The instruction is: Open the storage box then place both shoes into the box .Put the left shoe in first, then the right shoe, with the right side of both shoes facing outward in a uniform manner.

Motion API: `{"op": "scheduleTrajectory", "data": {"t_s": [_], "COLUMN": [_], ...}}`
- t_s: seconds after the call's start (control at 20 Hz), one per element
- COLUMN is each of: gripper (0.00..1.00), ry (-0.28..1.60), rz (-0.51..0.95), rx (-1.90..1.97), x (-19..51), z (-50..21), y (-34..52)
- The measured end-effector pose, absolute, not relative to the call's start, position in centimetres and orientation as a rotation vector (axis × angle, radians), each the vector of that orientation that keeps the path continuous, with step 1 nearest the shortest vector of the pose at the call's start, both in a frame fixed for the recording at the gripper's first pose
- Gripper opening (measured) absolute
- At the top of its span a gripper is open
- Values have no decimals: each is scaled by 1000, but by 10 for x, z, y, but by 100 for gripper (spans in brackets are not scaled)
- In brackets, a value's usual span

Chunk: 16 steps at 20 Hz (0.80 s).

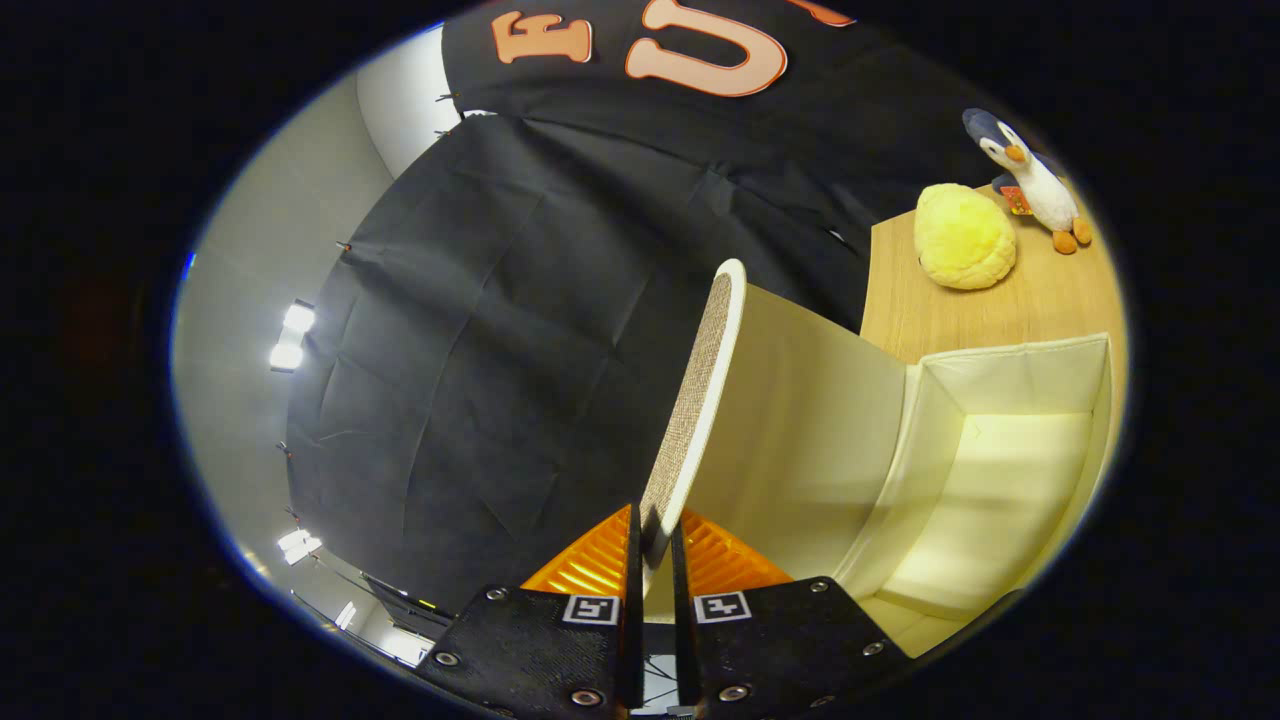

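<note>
While the view is strongly rolled, the gripper [655, 545] has both fingers closed to a narrow gap, pinching the edge of the storage box lid [700, 400]. The lid is raised, its long axis running away from the fingers, woven outer face toward the booth wall. The storage box [1000, 470] lies open beside it on the tabletop [1040, 300]. A yellow plush [964, 237] and a penguin toy [1035, 180] sit near the tabletop's far edge. No legible writing.

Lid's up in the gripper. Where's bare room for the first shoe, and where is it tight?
The gripper is shut on the lid, held raised. The storage box interior is bare between its cream walls. The wooden table is free between the box rim and the yellow plush. It is crowded further back, where the penguin toy stands beside the plush.
</note>
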<state>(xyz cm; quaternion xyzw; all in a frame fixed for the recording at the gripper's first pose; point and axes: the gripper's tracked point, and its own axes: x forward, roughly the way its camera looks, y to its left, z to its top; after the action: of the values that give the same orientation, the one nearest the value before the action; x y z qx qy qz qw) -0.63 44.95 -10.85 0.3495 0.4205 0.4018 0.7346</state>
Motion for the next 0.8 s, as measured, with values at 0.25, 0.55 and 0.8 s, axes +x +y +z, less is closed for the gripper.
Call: {"op": "scheduleTrajectory", "data": {"t_s": [0.25,0.55,0.8], "gripper": [13,30,58], "ry": [974,1070,1015], "rz": [868,807,738], "rx": [737,666,579], "x": [0,3,20], "z": [-134,-164,-171], "y": [495,518,485]}}
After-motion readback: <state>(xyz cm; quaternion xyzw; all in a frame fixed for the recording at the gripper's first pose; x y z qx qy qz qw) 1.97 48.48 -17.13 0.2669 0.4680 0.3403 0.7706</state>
